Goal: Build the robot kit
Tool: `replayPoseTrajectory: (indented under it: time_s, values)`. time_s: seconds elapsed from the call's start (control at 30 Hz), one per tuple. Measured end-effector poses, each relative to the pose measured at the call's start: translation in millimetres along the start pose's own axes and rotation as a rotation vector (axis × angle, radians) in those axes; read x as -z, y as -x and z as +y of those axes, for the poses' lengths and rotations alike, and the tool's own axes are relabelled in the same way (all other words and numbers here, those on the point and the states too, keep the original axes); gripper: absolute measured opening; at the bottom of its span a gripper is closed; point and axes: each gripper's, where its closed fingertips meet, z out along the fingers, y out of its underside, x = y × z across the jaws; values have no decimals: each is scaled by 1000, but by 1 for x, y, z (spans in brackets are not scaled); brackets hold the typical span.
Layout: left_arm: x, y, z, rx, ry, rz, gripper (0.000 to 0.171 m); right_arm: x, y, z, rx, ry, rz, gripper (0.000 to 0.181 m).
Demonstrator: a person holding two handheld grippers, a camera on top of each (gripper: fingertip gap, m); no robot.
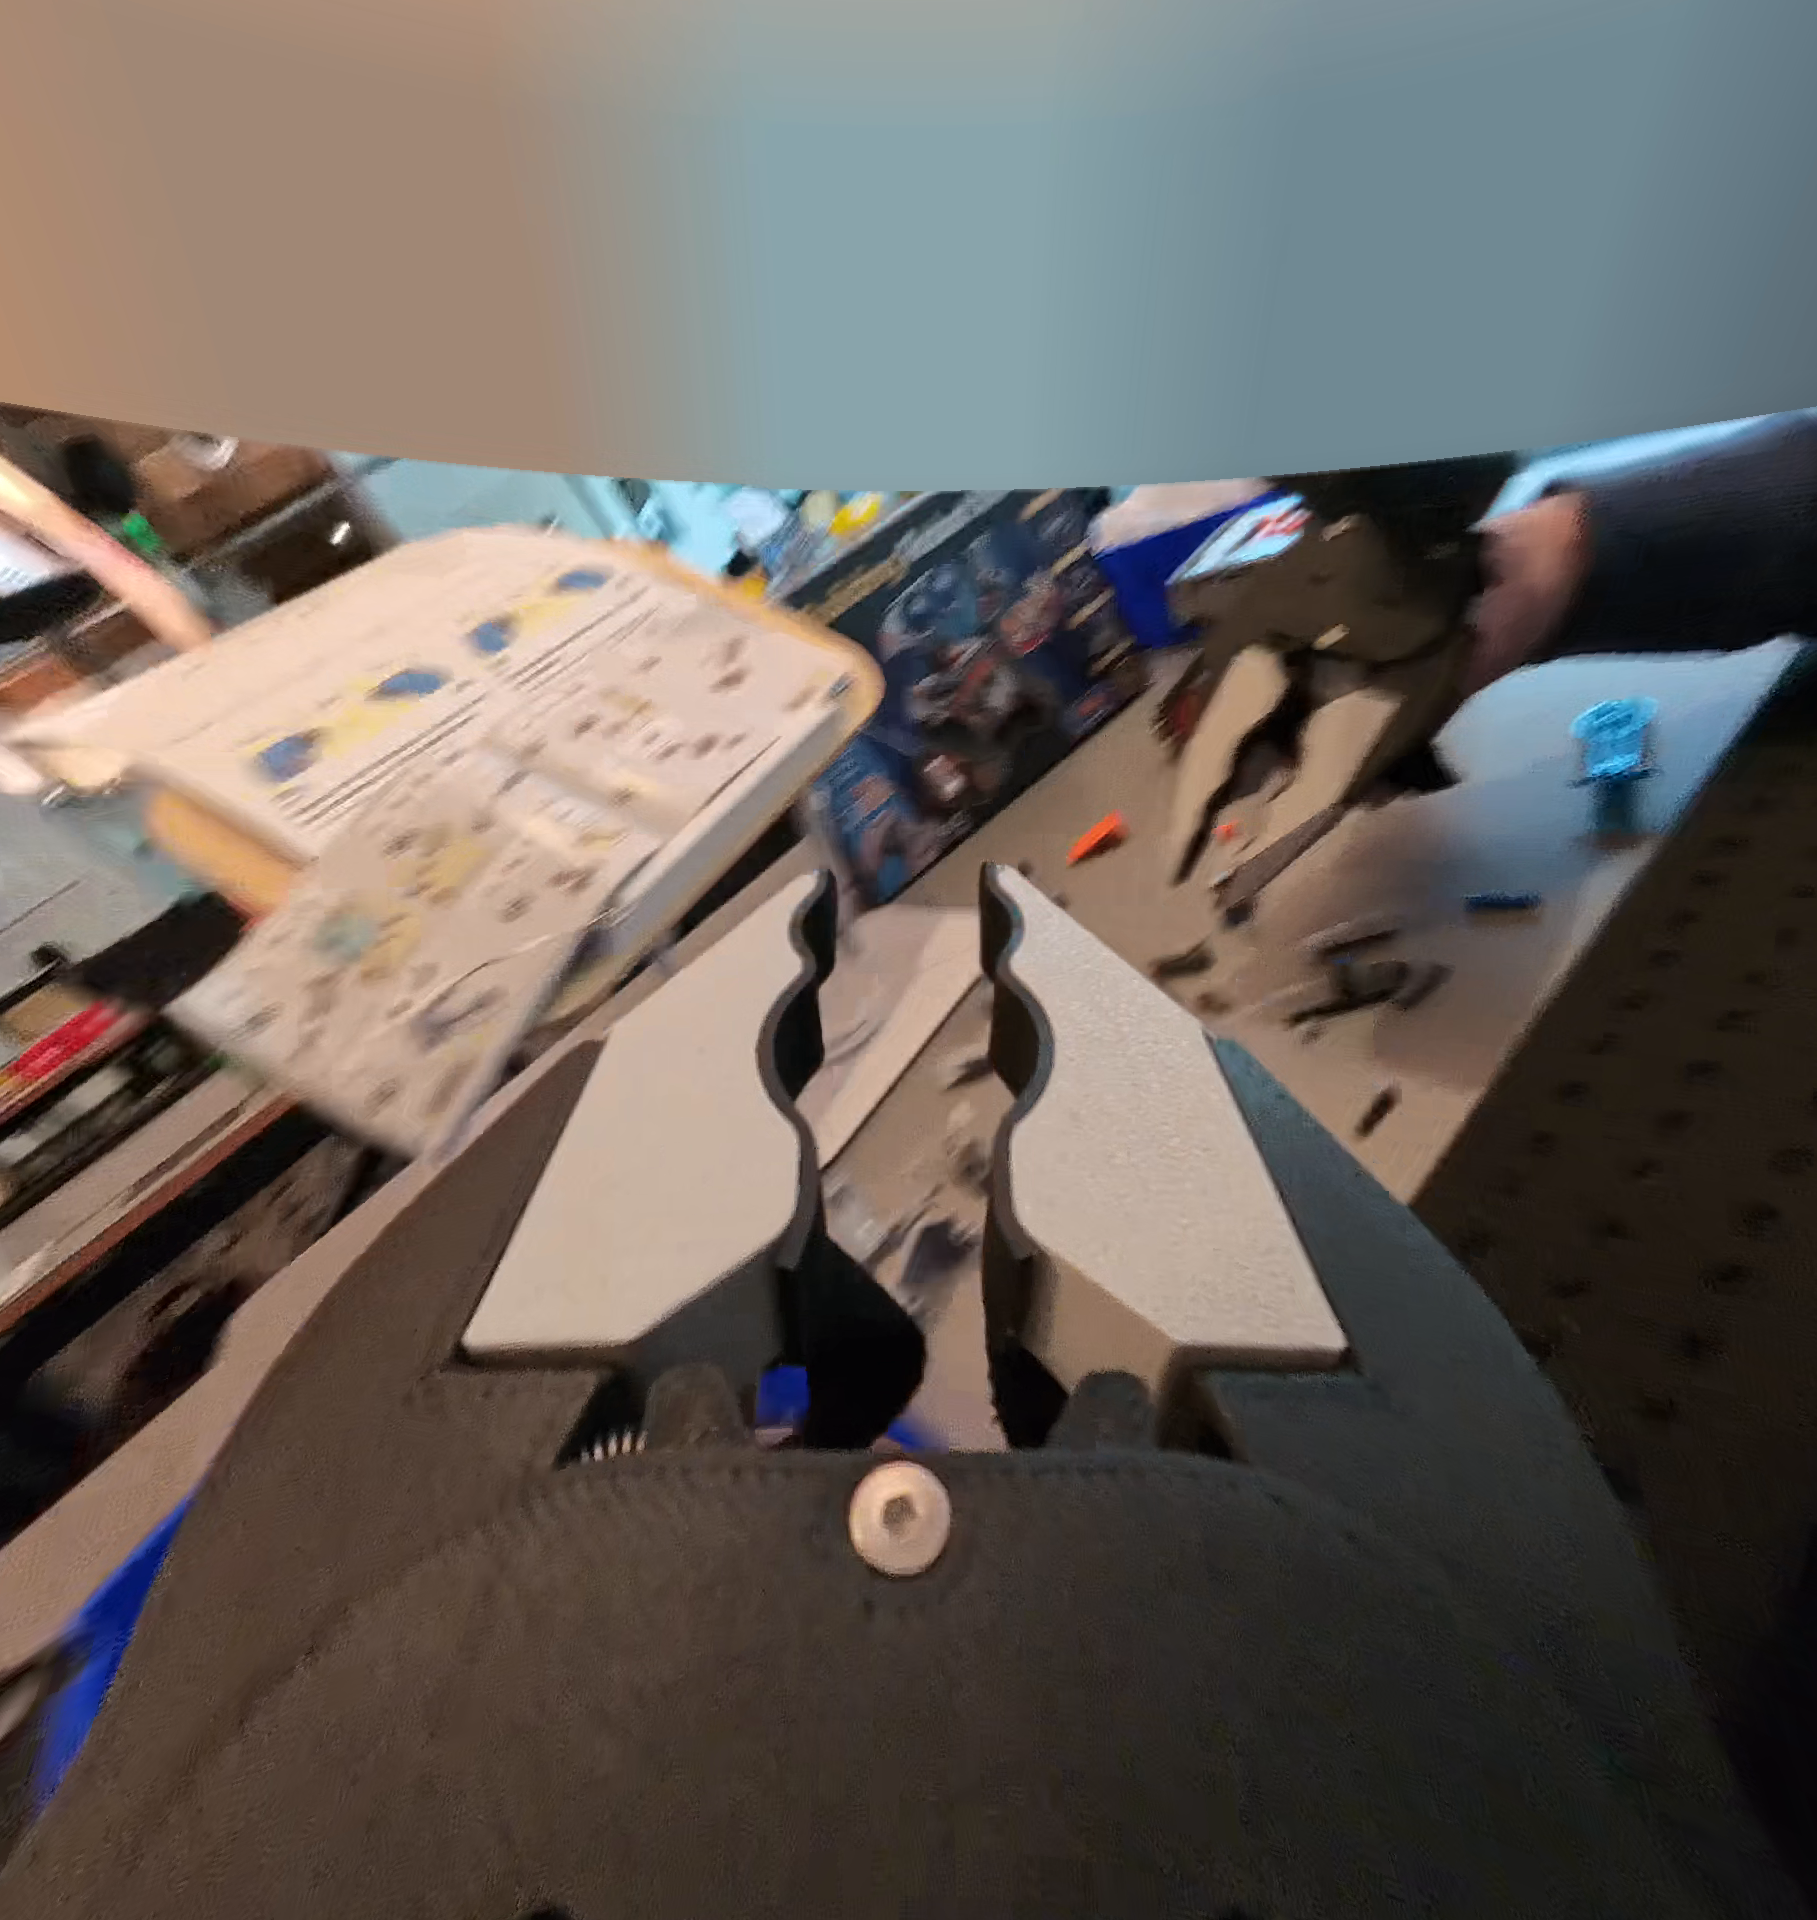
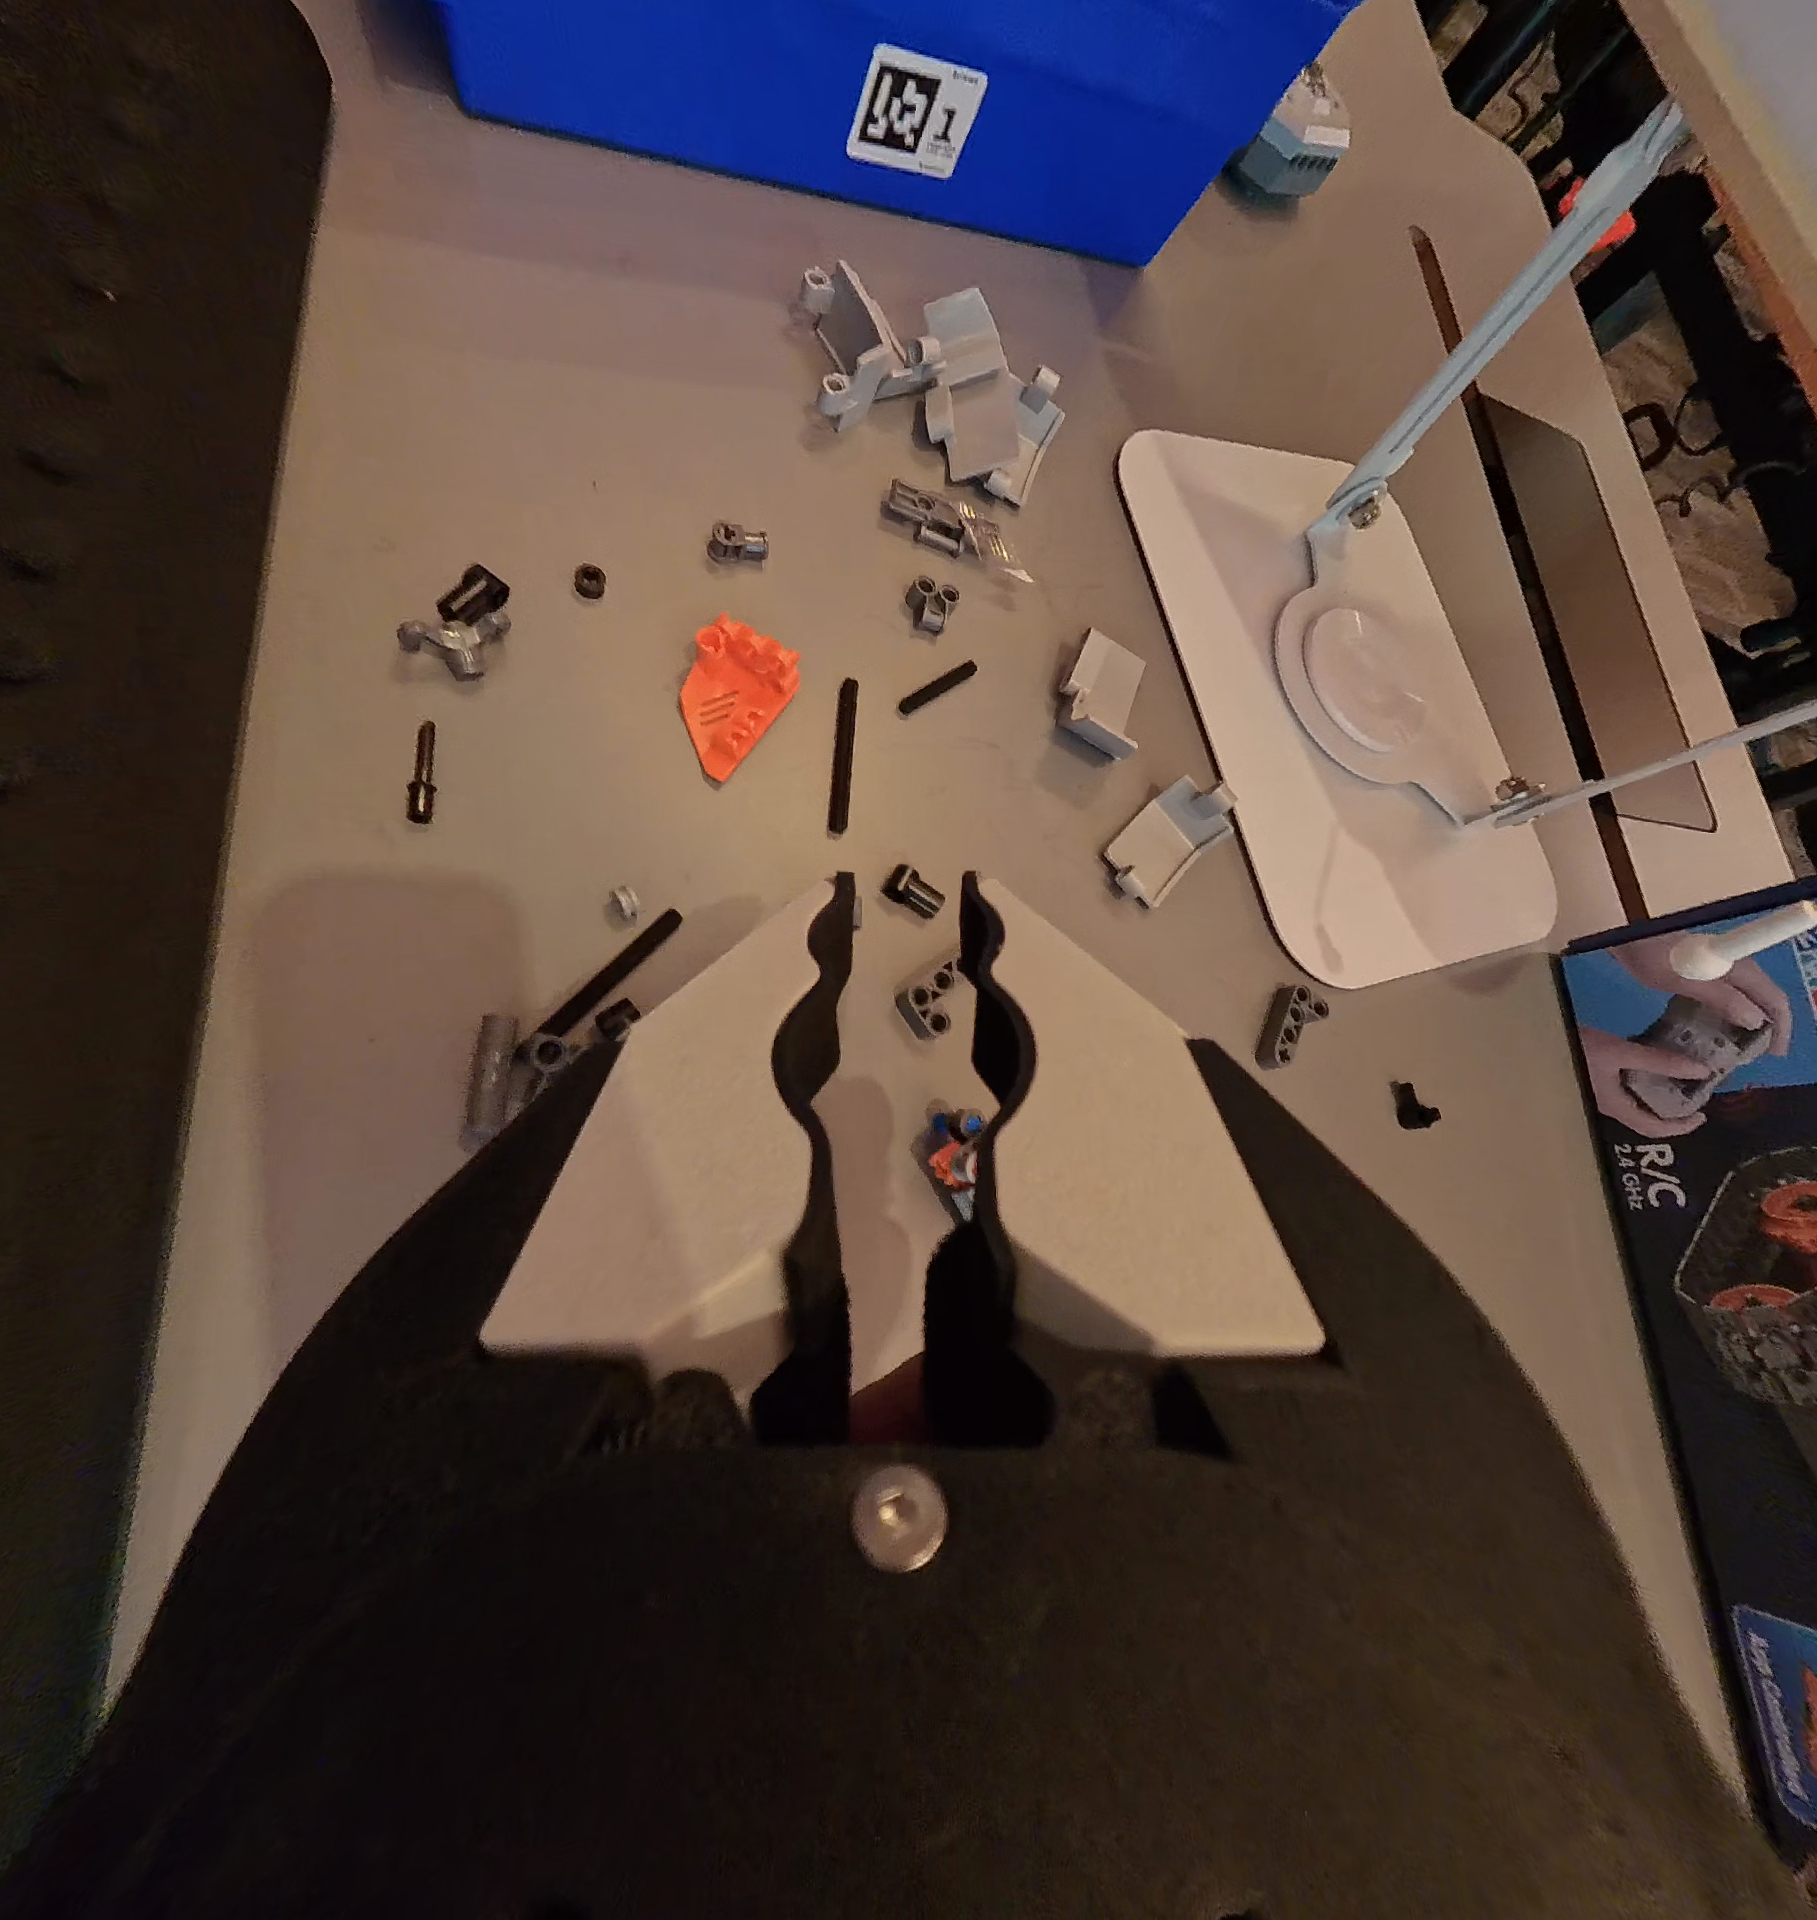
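Observation:
My right gripper (image 2: 904, 883) is open and empty, hovering over a grey table (image 2: 530, 343) strewn with small building-toy parts. A small black connector (image 2: 914, 890) lies right at its fingertips. A grey holed beam (image 2: 930, 1000) and a small orange and blue piece (image 2: 954, 1155) show in the gap between its fingers. An orange panel (image 2: 738, 691) and a black axle (image 2: 843, 753) lie just ahead. My left gripper (image 1: 909, 883) is open and empty, held above the table in a blurred view. The right gripper (image 1: 1288, 748), held by a hand (image 1: 1527, 582), shows ahead to its right.
A blue bin (image 2: 1039, 135) stands at the far edge, with grey curved panels (image 2: 945, 384) before it. A white stand base (image 2: 1226, 582) with thin metal arms is on the right, and a toy box (image 2: 1766, 1299) beside it. An open instruction booklet (image 1: 468, 727) is propped at the left. Some 25 centimetres of space lies between my two pairs of fingers. The small black connector (image 2: 914, 890) is closer to my right gripper, around 6 centimetres from its tips; the left tips are 25 centimetres off. To the black axle (image 2: 843, 753): right tips about 8 centimetres, left tips about 25 centimetres.

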Motion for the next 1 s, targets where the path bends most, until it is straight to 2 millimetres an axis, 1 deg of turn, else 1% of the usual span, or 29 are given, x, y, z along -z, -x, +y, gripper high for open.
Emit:
replayPoseTrajectory:
  time_s: [0.03, 0.07, 0.1, 0.17, 0.2, 0.23, 0.27, 0.33, 0.4, 0.47, 0.53, 0.6, 0.63, 0.73, 0.8, 0.9, 1.0]
  values:
    - [10, 22, 6, -31, 59, -47, 26, 0, 1, -2, -3, -12, -5, 17]
    - [18, 46, 13, -76, 106, -111, 21, 0, 2, -4, -6, -21, -12, 17]
    - [23, 64, 21, -84, 160, -139, 17, -1, 3, -4, -10, -27, -18, 17]
    - [23, 85, 47, -48, 294, -88, 17, -3, 8, -3, -15, -30, -41, 18]
    - [21, 99, 62, -64, 353, -99, 13, -4, 10, -1, -9, -22, -48, 17]
    - [18, 109, 79, -65, 431, -88, 15, -5, 11, 2, 0, -11, -50, 18]
    - [14, 117, 94, -64, 486, -64, 16, -6, 11, 4, 6, -6, -52, 17]
    - [3, 128, 117, -51, 558, -15, 14, -6, 14, 6, -4, -13, -67, 18]
    - [-5, 139, 141, -90, 665, 12, 15, -7, 15, 9, -3, -10, -75, 18]
    - [-12, 143, 160, -110, 765, 77, 16, -9, 13, 13, 3, 1, -70, 18]
    - [-24, 150, 171, -162, 819, 132, 14, -11, 14, 15, -2, -6, -80, 17]
    - [-33, 145, 181, -141, 859, 261, 15, -13, 16, 16, -11, -16, -97, 17]
    - [-37, 148, 188, -159, 875, 292, 15, -14, 17, 17, -11, -17, -103, 17]
    - [-37, 160, 219, -183, 984, 341, 15, -16, 19, 18, -6, -23, -114, 17]
    - [-39, 158, 235, -200, 1007, 397, 15, -16, 20, 17, 1, -30, -113, 17]
    - [-44, 155, 258, -168, 1017, 453, 16, -15, 18, 16, 2, -37, -104, 17]
    - [-56, 150, 273, -135, 985, 466, 17, -15, 15, 18, -1, -35, -99, 17]
